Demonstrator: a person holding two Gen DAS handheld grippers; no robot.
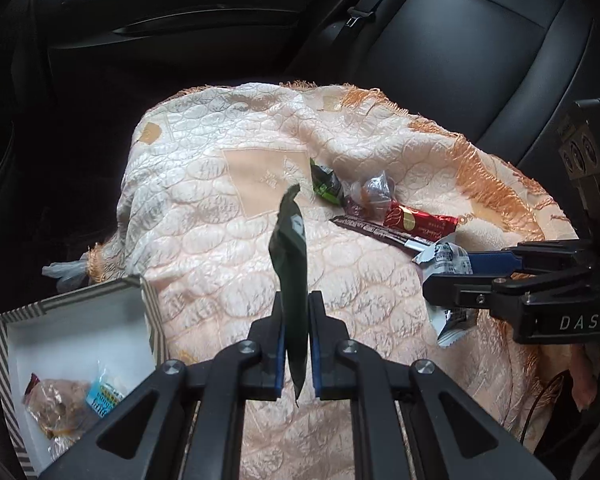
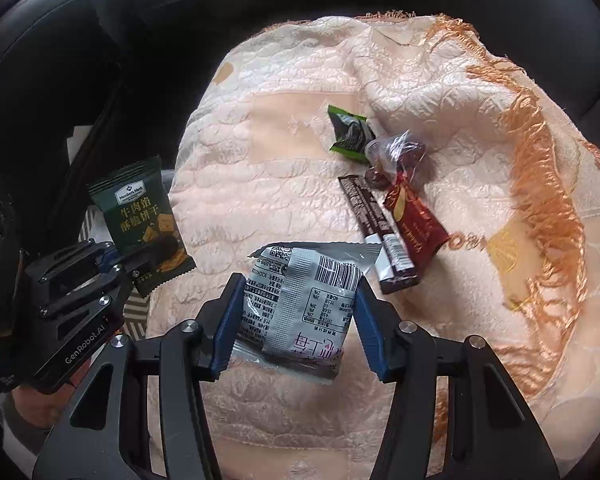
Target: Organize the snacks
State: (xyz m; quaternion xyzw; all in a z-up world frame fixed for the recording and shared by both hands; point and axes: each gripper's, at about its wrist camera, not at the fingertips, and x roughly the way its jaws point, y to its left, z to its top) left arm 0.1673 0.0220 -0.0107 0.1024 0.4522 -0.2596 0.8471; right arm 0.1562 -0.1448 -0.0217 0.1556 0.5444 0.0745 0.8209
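Two hand-held grippers clamp snacks above a peach quilted cloth (image 1: 228,248) on black car seats (image 1: 460,40); left hand-held gripper (image 1: 296,344) green packet (image 1: 290,248), right hand-held gripper (image 2: 296,320) grey packet (image 2: 300,296).

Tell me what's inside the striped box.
The striped box, seen in the left wrist view, holds a clear-wrapped brown snack and a blue-labelled packet on its white floor. Its near corner is hidden behind the left gripper, so anything there cannot be seen.

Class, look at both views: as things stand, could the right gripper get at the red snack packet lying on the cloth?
Probably not yet. The right gripper is shut on a grey packet, so its jaws are occupied. The red packet lies uncovered just beyond; only the held packet stands in the way.
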